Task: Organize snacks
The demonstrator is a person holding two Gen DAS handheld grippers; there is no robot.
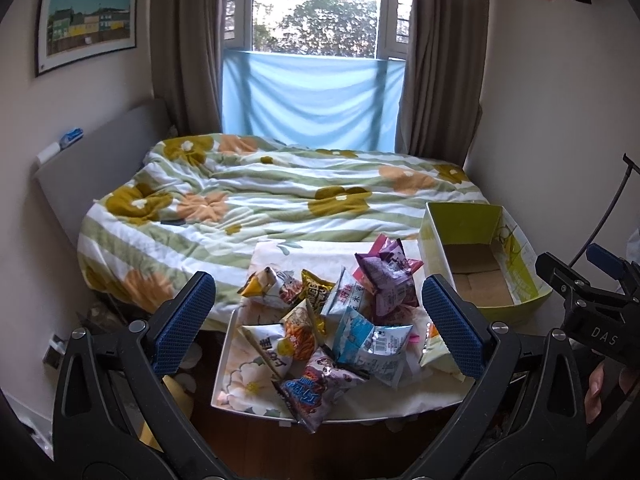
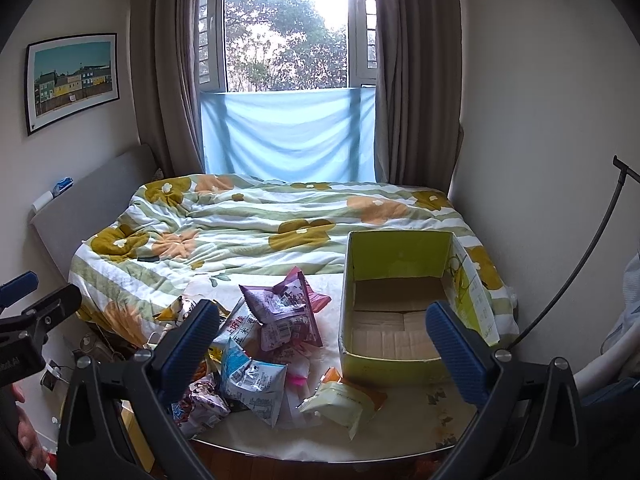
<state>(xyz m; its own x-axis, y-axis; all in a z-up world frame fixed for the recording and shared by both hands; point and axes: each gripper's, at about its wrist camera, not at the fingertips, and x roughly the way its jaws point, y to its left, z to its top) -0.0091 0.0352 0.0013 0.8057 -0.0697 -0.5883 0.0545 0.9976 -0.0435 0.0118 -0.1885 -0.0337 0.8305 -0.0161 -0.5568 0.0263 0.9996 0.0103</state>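
Crinkling in a loose heap, glossy purple, blue and orange snack packets [image 1: 340, 320] between both grippers' wide-apart jaws.

A bed [image 1: 280, 200] with a flowered green-striped quilt [image 2: 260, 236] fills the room. Far behind it, a window [image 2: 286, 32] gives daylight between brown curtains [image 1: 188, 48]. A framed picture [image 1: 90, 20] hangs on the left wall. The floor [image 2: 248, 466] is dark wood.

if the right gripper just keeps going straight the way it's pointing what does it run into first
Most likely the green cardboard box. The right gripper is open and holds nothing, and the box's near wall sits in the right half of the gap between its fingers. The purple snack bag lies toward the left finger. Depth is hard to judge through the fisheye.
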